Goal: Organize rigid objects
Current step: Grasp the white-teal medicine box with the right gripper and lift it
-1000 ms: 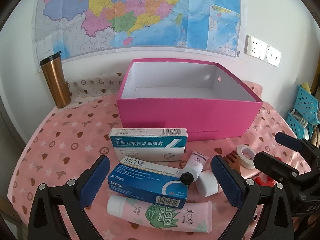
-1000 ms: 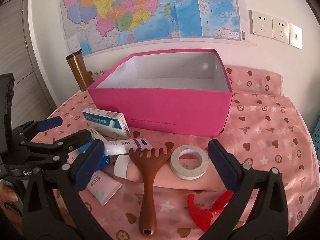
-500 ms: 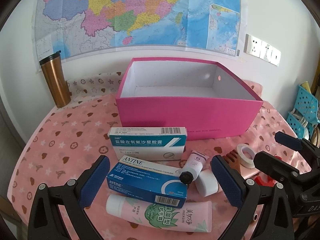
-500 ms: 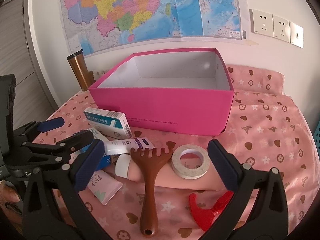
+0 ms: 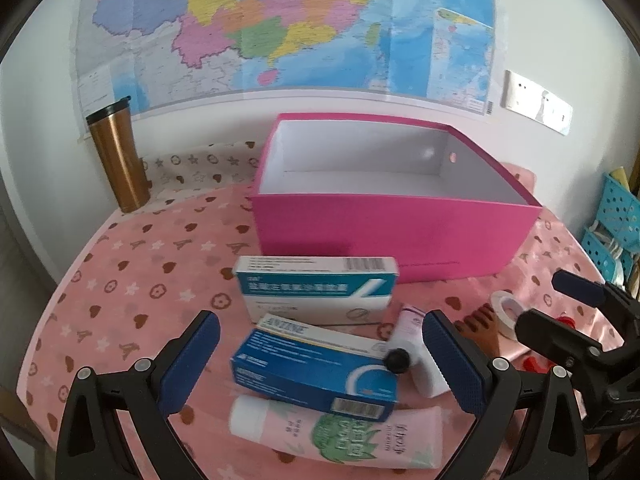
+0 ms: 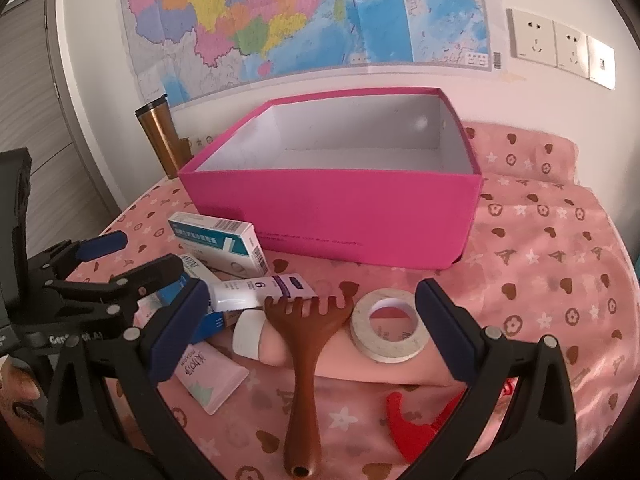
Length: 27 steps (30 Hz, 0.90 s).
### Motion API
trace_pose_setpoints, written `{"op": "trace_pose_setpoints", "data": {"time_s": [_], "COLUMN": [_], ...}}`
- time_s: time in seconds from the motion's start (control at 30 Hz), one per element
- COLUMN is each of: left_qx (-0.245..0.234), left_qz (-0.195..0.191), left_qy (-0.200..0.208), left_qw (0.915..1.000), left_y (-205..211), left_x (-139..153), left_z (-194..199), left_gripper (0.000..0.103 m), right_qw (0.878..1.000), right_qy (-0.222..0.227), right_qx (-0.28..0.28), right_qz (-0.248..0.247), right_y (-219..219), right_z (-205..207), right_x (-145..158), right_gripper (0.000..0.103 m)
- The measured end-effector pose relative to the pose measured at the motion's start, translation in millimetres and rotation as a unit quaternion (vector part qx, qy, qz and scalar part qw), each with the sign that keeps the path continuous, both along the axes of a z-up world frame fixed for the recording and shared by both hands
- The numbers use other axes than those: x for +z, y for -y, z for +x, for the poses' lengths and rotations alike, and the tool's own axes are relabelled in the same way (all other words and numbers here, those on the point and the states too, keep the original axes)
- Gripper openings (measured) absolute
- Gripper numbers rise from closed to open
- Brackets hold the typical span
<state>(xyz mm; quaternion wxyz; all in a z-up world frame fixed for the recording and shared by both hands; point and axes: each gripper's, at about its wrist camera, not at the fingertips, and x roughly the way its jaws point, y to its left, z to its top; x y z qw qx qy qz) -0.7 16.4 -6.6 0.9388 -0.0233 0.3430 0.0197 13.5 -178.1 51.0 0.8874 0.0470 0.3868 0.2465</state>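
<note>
Left gripper (image 5: 320, 354): black frame with blue ribbed pads, spread wide, holding nothing; it hangs over the near left cluster of packages.
Between its pads: a dark blue rectangular carton (image 5: 316, 372) lies across a pale pink plastic tube with green leaf print (image 5: 340, 430), which is nearest of all.
Just beyond: a white and teal rectangular medicine carton (image 5: 316, 288), standing on its long edge, near the box front but apart from it.
Right gripper (image 6: 310, 332): same build, spread wide, holding nothing, over the near right cluster.
Between its pads: a brown wooden rake-shaped scratcher (image 6: 306, 364), tines pointing far; right of the tines, a white roll of tape (image 6: 386, 326) lying flat on a long peach-coloured tube (image 6: 336, 354).
Left of tines: a small white and purple tube (image 6: 260, 290), resting on the blue carton's end.
Near right edge: a red plastic piece (image 6: 416, 420), partly hidden.
Open pink cardboard box with white inside (image 6: 332, 208): far centre, nothing in it.
Open room: bare pink patterned cloth (image 6: 560, 280) to the right of the box, and to the left as far as the copper-coloured steel tumbler (image 5: 118, 156) by the wall.
</note>
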Motion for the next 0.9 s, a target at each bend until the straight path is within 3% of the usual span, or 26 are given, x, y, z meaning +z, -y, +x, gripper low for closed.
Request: {"op": "trace_pose_setpoints", "data": {"time_s": [0.2, 0.4, 0.77, 0.9], "left_qx": [0.017, 0.011, -0.044, -0.061], "left_qz": [-0.011, -0.033, -0.058, -0.073], "left_qy": [-0.009, -0.021, -0.059, -0.066], "left_qw": [0.9998, 0.9992, 0.9956, 0.9933], "left_y": [-28.6, -53.6, -60.6, -62.5], "left_x": [-3.7, -10.3, -32.0, -38.4], "left_z": [9.4, 25.7, 54.2, 58.8], "left_gripper": [0.103, 0.102, 0.074, 0.068], "right_qw": [0.999, 0.997, 0.991, 0.989], "right_qy": [-0.018, -0.042, -0.075, -0.083], "right_qx": [0.026, 0.058, 0.11, 0.123], "right_qz": [0.013, 0.029, 0.022, 0.019], "right_y": [-12.7, -28.8, -67.1, -79.2], "right_z": [11.6, 28.9, 52.4, 58.4], "right_x": [-7.4, -16.9, -33.3, -39.2], "right_gripper": [0.103, 0.09, 0.063, 0.052]}}
